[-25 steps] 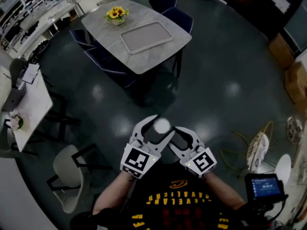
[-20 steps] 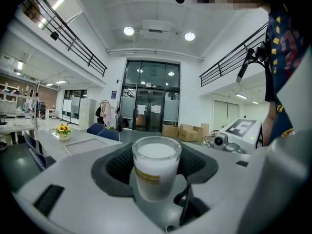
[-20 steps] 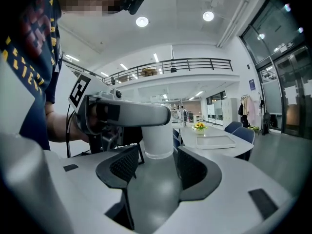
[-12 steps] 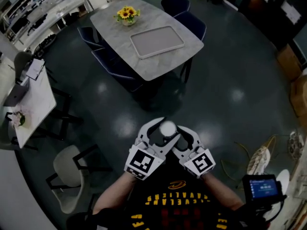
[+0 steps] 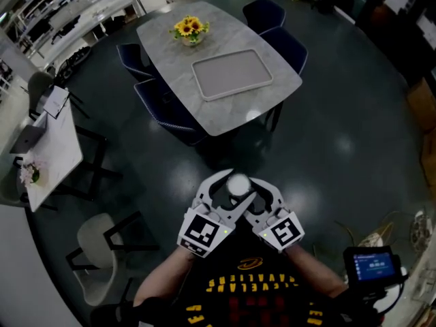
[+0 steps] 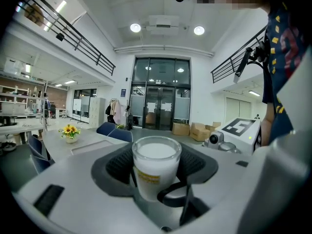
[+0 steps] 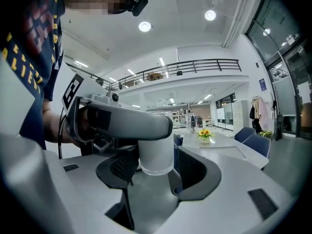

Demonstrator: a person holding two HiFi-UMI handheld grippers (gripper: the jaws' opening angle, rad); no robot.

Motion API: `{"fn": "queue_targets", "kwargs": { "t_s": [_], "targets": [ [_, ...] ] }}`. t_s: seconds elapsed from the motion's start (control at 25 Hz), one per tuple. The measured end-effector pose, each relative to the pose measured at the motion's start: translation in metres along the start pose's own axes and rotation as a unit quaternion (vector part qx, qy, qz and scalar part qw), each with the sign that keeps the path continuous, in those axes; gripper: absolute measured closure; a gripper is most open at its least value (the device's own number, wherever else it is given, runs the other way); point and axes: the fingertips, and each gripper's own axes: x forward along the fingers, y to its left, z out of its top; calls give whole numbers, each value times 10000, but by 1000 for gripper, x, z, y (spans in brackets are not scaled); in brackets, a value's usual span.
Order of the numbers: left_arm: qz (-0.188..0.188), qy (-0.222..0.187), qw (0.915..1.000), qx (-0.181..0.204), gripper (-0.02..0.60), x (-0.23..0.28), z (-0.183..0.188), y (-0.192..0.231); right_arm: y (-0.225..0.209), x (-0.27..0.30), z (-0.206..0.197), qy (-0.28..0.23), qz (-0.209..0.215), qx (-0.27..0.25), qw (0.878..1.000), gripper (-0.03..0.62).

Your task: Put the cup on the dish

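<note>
Your left gripper (image 5: 226, 188) is clamped on the cup (image 6: 156, 165). Your right gripper (image 7: 155, 168) stands released, jaws apart around it.

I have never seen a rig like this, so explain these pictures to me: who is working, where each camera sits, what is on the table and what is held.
There is no robot here. A person stands in a large hall with a hand-held two-jaw gripper in each hand. The head view comes from a camera on the person's head, looking down at both grippers. The other two views come from cameras that ride on each gripper and look along its jaws. The left gripper is clamped on a white cup. The right gripper has its jaws open around the same cup and does not appear to press on it. Ahead stands a grey table bearing a flat tray and a pot of yellow flowers.
</note>
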Motion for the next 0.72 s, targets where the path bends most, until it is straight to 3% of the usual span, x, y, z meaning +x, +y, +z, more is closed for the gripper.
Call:
{"fn": "queue_targets", "kwargs": {
  "t_s": [0.16, 0.32, 0.72],
  "targets": [
    [121, 10, 9999, -23, 313, 32, 13, 16, -36, 8, 7, -20, 117, 46, 9999, 361],
    [261, 89, 9996, -46, 313, 95, 26, 35, -99, 15, 13, -37, 298, 148, 9994, 361],
    [493, 6, 9987, -84, 313, 104, 28, 48, -113, 23, 14, 8, 486, 58, 9988, 361]
  ]
}}
